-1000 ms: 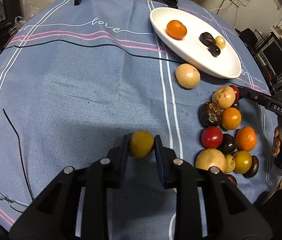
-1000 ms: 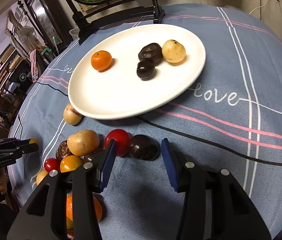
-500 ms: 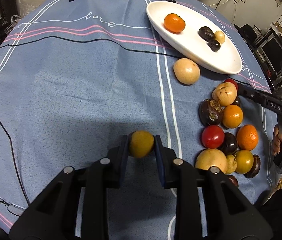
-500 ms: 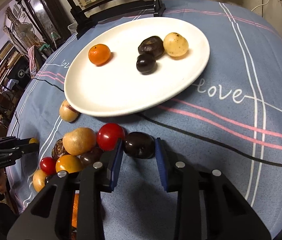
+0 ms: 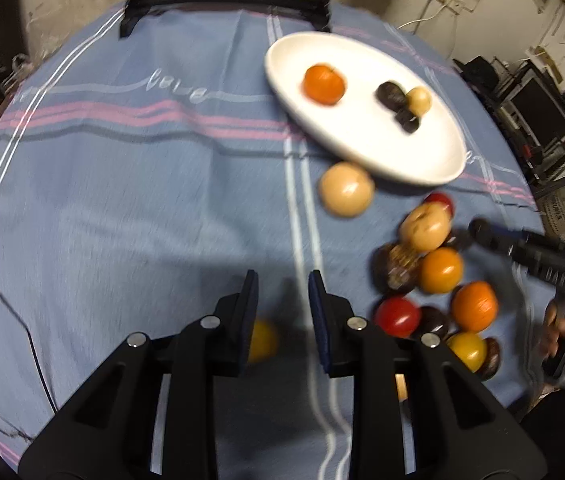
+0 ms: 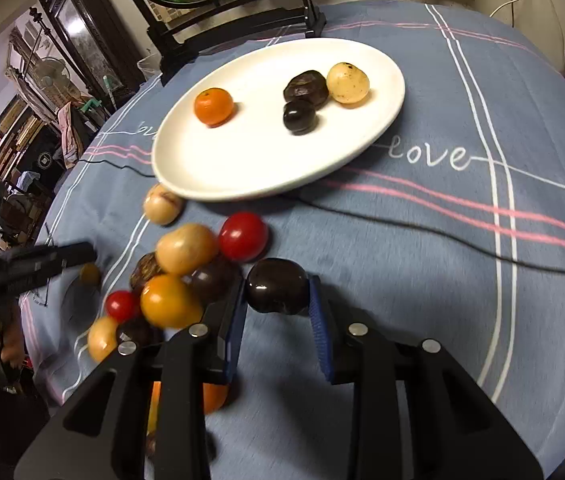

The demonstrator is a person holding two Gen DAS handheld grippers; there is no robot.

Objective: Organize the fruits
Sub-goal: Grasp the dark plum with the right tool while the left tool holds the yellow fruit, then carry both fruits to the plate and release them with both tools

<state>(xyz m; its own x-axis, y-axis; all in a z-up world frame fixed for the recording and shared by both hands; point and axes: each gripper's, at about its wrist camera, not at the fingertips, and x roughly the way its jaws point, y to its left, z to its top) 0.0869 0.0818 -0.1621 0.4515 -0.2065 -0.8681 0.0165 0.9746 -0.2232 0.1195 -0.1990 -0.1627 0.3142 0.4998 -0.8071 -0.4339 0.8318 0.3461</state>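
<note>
1. My right gripper has just closed on the dark fruit, which sits beside the fruit pile, below the white plate.
2. My left gripper is clenched and empty; the yellow fruit lies on the tablecloth under its left finger.

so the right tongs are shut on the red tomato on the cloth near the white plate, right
Not the tomato. The right wrist view shows the right tongs shut on the dark glossy fruit, on the cloth near the white plate. The red tomato lies free just beyond the left pad.
</note>
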